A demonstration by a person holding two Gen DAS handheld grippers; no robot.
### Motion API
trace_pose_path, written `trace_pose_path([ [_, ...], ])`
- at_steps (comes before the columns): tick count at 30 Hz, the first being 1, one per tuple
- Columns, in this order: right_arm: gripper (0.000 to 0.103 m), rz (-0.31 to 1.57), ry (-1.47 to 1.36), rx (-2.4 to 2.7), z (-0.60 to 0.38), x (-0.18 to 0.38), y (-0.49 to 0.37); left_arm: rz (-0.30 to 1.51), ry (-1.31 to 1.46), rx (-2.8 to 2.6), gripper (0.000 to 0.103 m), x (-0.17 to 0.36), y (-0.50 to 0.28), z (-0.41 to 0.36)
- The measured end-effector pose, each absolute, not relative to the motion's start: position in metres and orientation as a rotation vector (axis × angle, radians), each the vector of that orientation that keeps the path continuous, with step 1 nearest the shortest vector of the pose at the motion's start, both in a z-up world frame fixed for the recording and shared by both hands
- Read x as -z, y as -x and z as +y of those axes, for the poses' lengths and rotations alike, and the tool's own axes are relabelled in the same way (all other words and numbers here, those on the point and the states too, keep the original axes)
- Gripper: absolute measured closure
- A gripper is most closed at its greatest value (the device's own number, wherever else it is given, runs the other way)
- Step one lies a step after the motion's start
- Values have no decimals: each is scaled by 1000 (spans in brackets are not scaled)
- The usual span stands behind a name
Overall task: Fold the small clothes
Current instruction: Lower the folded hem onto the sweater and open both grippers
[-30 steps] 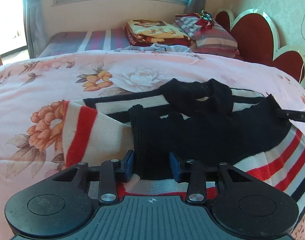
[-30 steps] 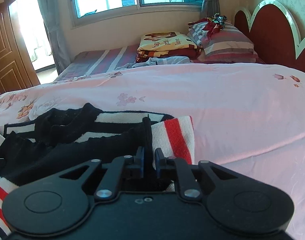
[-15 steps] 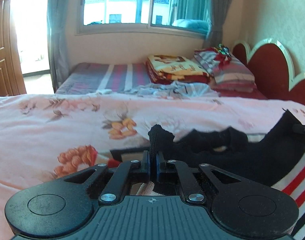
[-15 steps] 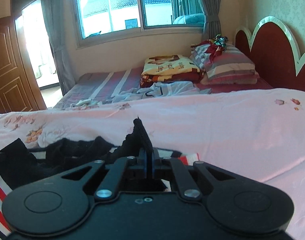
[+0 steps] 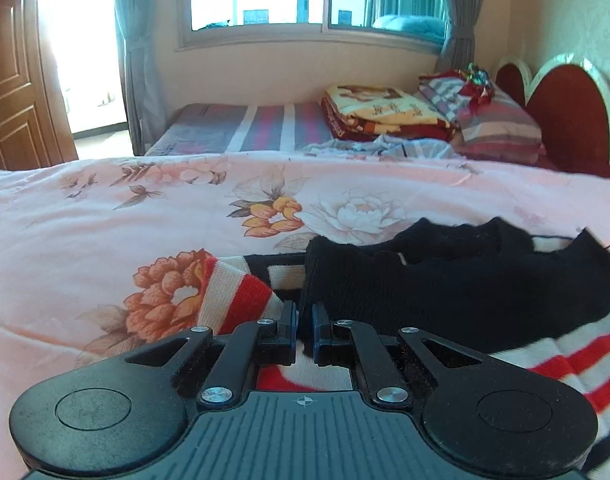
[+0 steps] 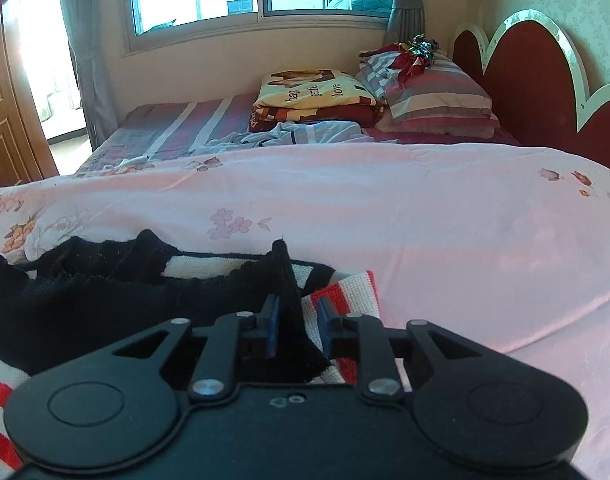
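A small knit sweater, black with red and white stripes (image 5: 465, 292), lies on the pink floral bedspread (image 5: 145, 208). My left gripper (image 5: 303, 330) is shut on the sweater's black left edge, low over the bed. In the right wrist view the sweater (image 6: 105, 300) spreads to the left. My right gripper (image 6: 299, 328) has its jaws parted a little, with a raised black corner of the sweater standing between them. A red and white striped sleeve (image 6: 345, 296) lies just beyond it.
A second bed with a striped sheet (image 5: 257, 124) stands behind. On it are a folded blanket (image 5: 381, 112), striped pillows (image 5: 493, 120) and a crumpled light shirt (image 5: 385, 148). A red headboard (image 5: 569, 120) is on the right, a wooden door (image 5: 13, 92) on the left.
Both grippers lifted the sweater's black edge and have come back down toward the bed. The right jaws, shut half a second ago, have parted slightly. The left gripper closed a second ago and stays shut.
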State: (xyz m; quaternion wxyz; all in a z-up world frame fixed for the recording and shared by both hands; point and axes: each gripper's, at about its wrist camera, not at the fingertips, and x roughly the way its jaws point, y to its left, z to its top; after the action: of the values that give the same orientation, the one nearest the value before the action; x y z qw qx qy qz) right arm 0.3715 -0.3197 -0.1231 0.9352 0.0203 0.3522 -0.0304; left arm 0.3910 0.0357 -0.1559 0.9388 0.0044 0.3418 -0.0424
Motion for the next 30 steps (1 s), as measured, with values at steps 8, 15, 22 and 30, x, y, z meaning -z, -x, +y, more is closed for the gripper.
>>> trace_pose_path([
  [8,79,734,59,22,-303,129,-319,743,-36,121,97,176,-345,49],
  [15,77,716,43,2,-291,114,-291,712,-25,144,97,148,-316,43],
  [22,75,788,143,-26,-256,144,-256,733,-80,171,95,171,-290,25],
  [30,68,778,49,56,-253,128,-232,775,-29,147,86,155,-279,30],
])
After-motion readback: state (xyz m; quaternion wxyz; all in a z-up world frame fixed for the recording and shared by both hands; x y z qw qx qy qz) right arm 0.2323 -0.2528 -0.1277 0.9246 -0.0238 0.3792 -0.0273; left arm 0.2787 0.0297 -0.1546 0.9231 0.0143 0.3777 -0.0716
